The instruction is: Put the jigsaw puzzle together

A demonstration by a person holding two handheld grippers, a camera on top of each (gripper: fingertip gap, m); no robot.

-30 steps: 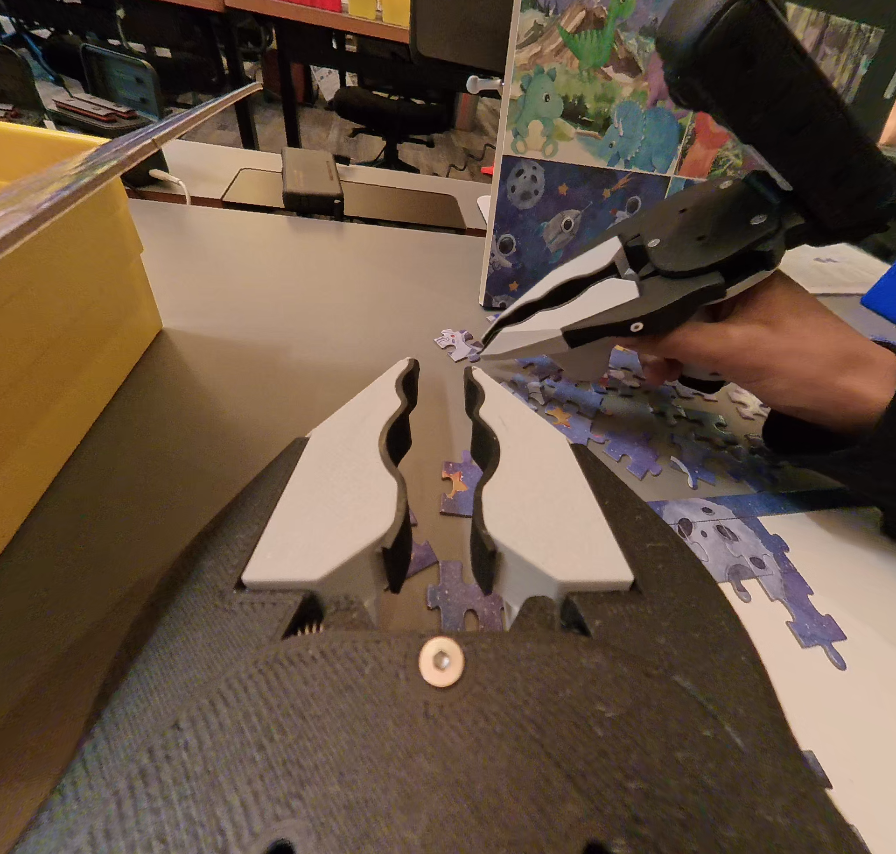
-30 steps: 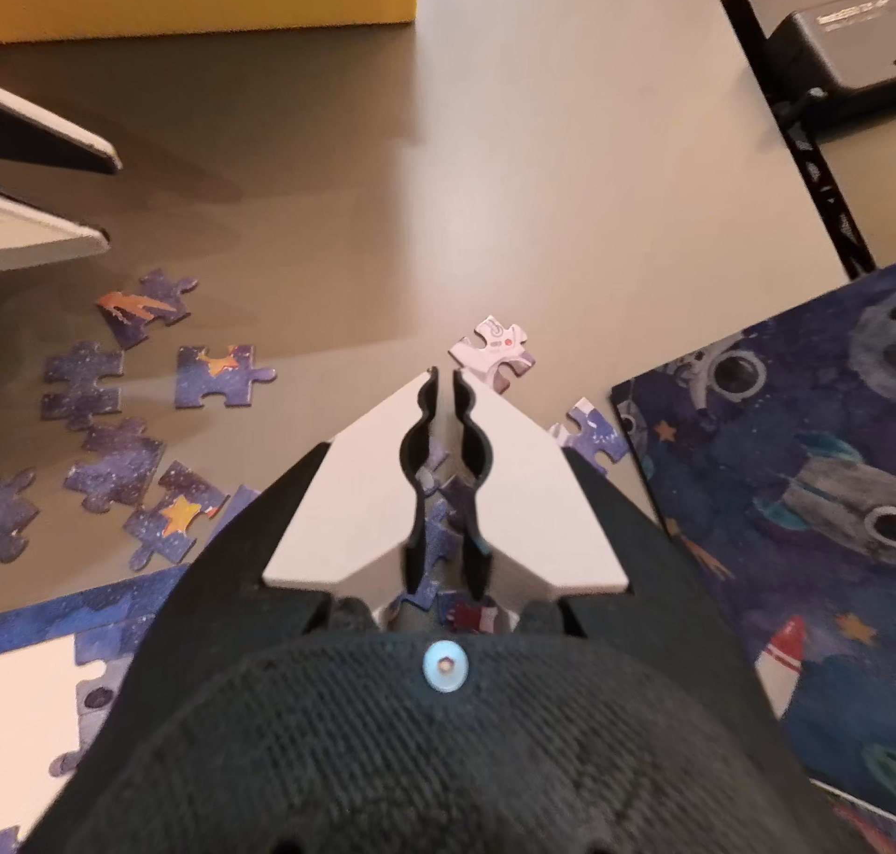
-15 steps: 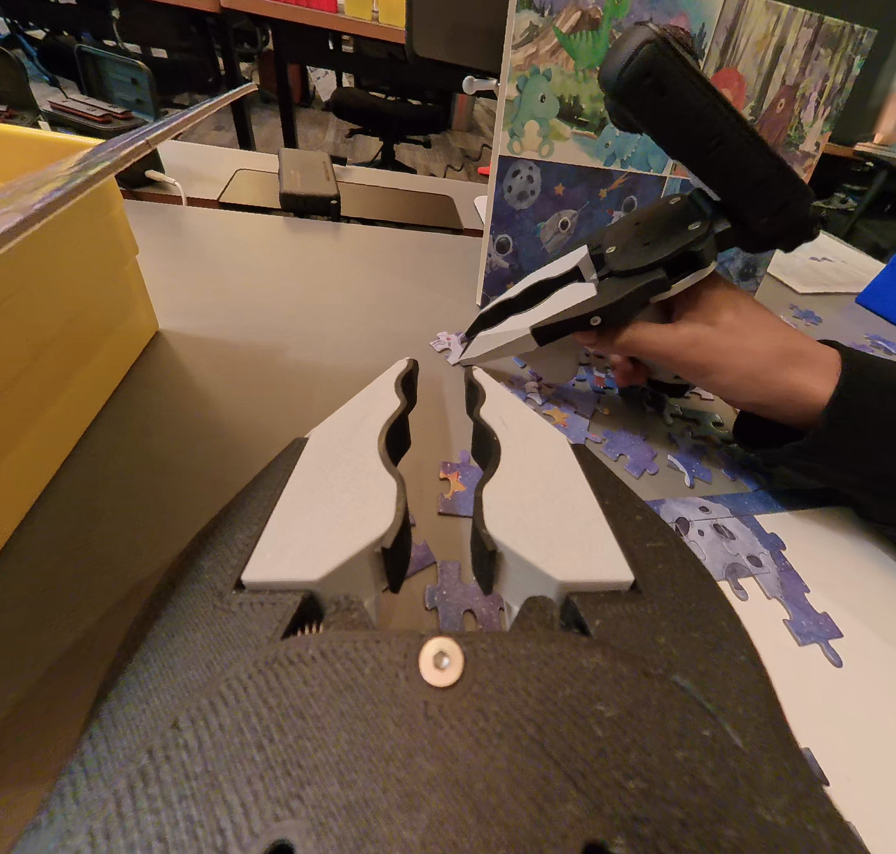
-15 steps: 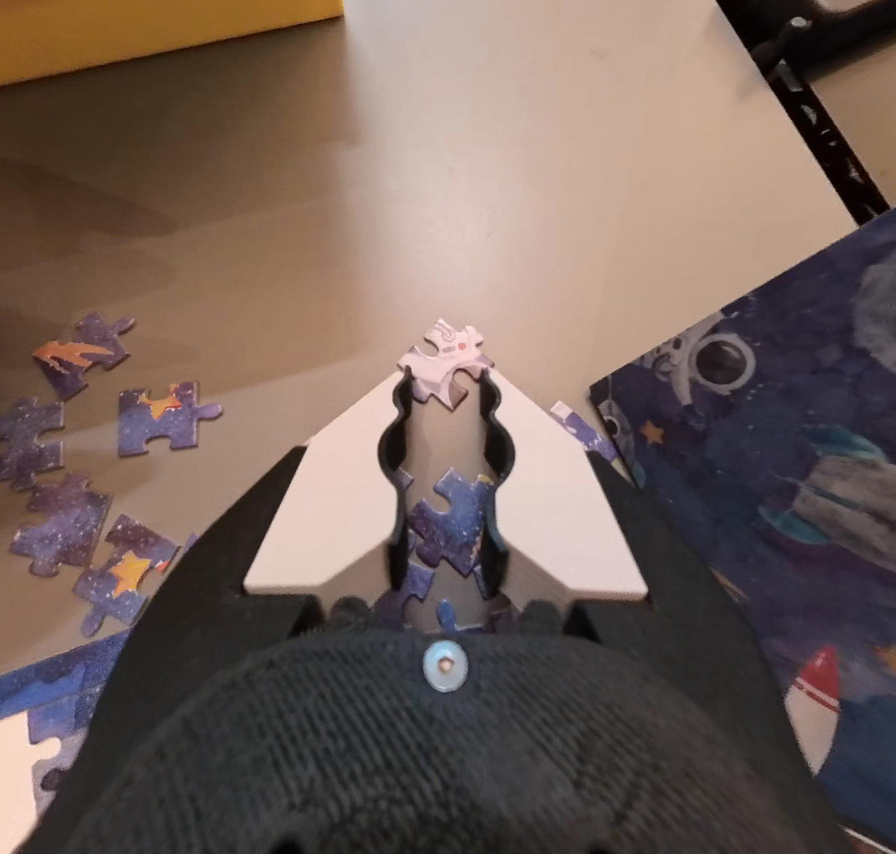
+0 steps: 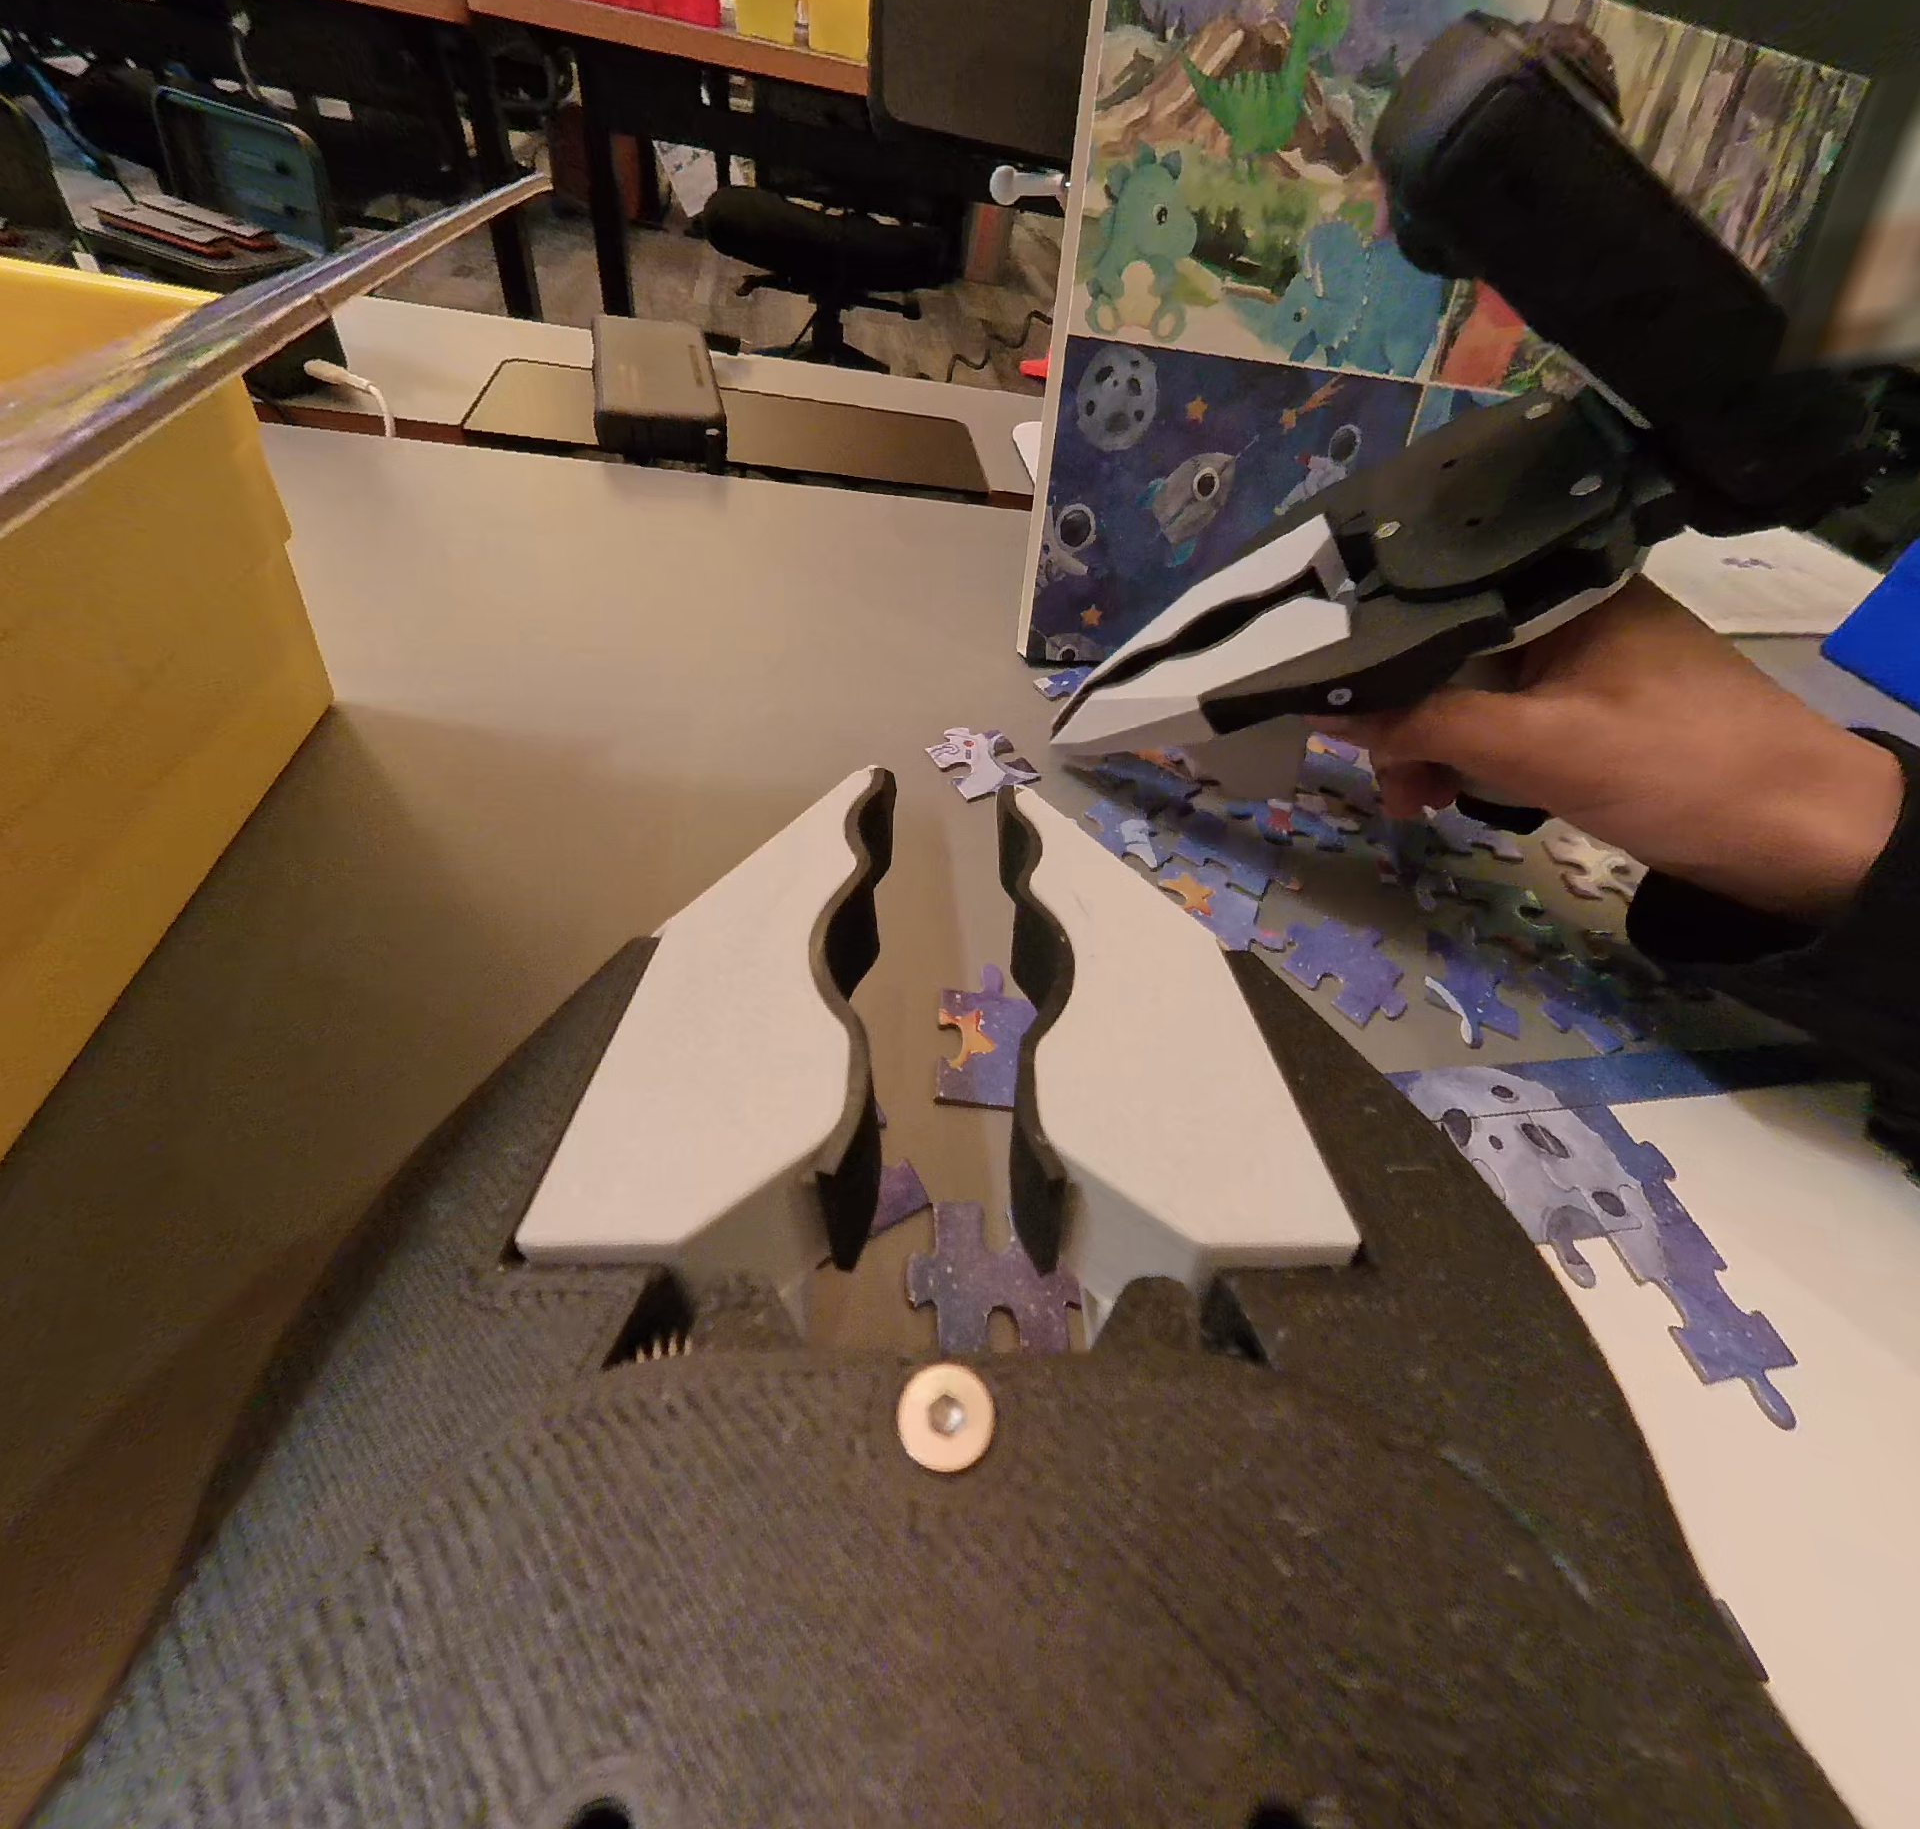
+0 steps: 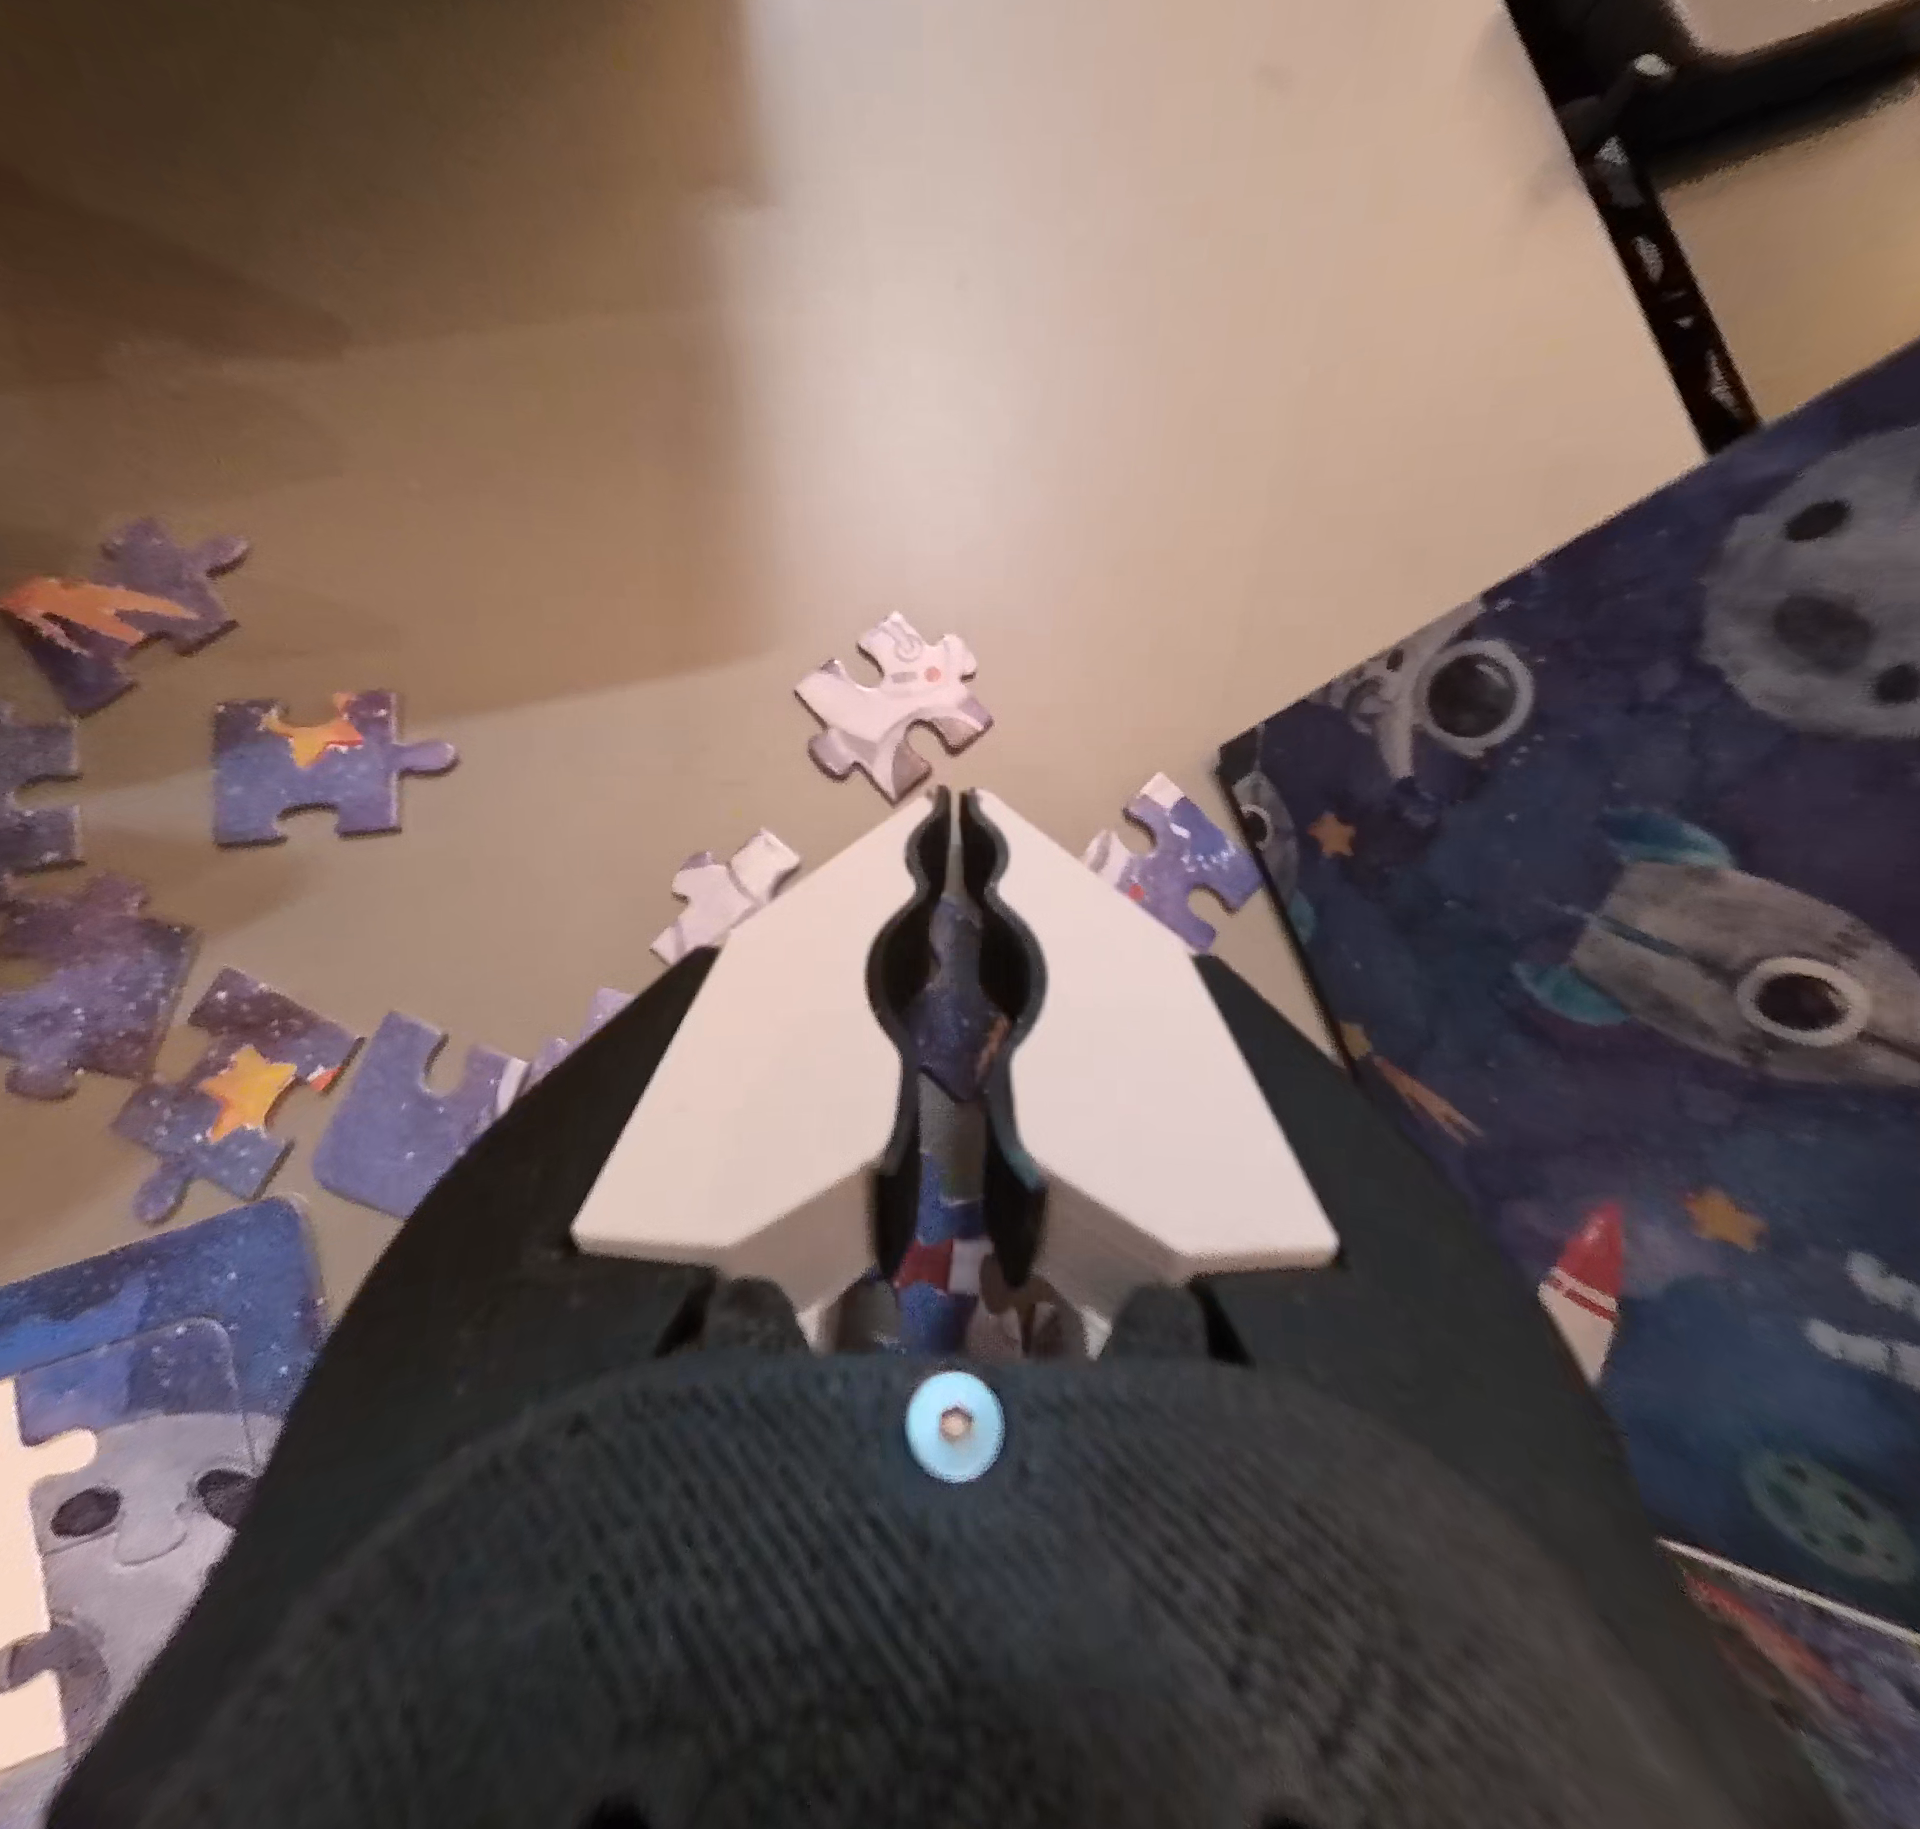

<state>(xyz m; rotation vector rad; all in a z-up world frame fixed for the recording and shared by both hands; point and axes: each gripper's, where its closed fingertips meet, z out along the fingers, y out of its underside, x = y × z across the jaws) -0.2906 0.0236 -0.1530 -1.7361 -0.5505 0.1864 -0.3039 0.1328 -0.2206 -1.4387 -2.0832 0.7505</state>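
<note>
My right gripper (image 6: 954, 797) is shut, its tips just short of a white astronaut puzzle piece (image 6: 894, 714) that lies flat on the grey table (image 6: 831, 325). In the left wrist view the right gripper (image 5: 1065, 735) hovers a little above the table, held by a hand (image 5: 1621, 761), with the white piece (image 5: 977, 756) free beside its tips. My left gripper (image 5: 945, 787) is open by a narrow gap and holds nothing. It hangs over loose blue pieces (image 5: 982, 1041). Blue pieces on the table show through the right fingers' hollows.
A yellow bin (image 5: 125, 688) stands at the left. An upright puzzle box (image 5: 1226, 491) stands behind the pieces, and also shows in the right wrist view (image 6: 1610, 896). Several loose blue pieces (image 5: 1340, 969) and a partly joined puzzle (image 5: 1558, 1166) lie on a white board (image 5: 1818, 1364). There is about 12 cm between the tips of the two grippers.
My right jaws opened around the white piece's edge, then shut again while pulling back and up. The white piece stayed on the table beyond the tips. The left gripper has not moved.
</note>
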